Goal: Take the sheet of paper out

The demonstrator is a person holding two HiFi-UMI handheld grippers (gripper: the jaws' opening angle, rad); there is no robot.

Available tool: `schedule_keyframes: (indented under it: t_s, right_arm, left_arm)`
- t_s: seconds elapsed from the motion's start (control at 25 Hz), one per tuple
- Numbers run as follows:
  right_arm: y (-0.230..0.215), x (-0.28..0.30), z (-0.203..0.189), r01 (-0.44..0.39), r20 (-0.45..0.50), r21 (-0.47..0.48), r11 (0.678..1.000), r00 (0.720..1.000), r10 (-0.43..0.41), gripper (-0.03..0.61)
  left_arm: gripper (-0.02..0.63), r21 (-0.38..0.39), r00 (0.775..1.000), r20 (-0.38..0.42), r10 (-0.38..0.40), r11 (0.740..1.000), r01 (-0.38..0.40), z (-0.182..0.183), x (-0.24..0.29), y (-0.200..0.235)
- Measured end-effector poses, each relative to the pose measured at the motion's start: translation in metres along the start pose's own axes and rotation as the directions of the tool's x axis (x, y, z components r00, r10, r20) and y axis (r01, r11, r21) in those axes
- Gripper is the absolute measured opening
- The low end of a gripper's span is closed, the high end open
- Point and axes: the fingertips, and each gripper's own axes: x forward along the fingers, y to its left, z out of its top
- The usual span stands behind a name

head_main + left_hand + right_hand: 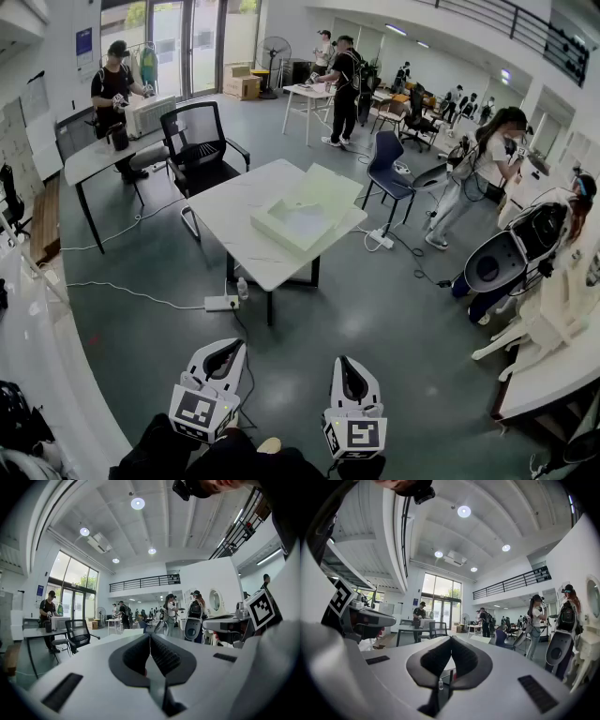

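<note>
1. At the bottom of the head view, my left gripper [228, 347] and right gripper [349, 362] hang over the grey floor, well apart from the white rectangular table [230, 216]. A pale, flat open box [302, 220] lies on that table. I judge the sheet of paper is inside it, though I cannot pick it out.
2. In the left gripper view, the black ribbed jaws meet, with nothing between them.
3. In the right gripper view, the jaws are likewise pressed together and empty.
4. To do this step well, I'd close the distance first and part one gripper's jaws early. Then I'd pinch the sheet's edge while the other gripper steadies the box.
5. Only the head view shows the box; only the gripper views settle the jaws.
</note>
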Motion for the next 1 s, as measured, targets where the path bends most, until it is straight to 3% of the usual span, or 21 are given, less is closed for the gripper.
schedule_keyframes:
  t_s: [0.6, 1.0]
  right_arm:
    - [-0.047, 0.042, -0.006, 0.051, 0.002, 0.031, 0.998, 0.999, -0.051, 0.016]
    - [-0.102, 0.131, -0.005, 0.159, -0.024, 0.023, 0.987, 0.987, -0.159, 0.017]
  left_arm:
    - [0.025, 0.018, 0.999, -0.010, -0.052, 0.998, 0.053, 0.008, 0.071, 0.001]
    - [0.025, 0.012, 0.988, -0.010, -0.157, 0.988, 0.157, 0.013, 0.191, 0.038]
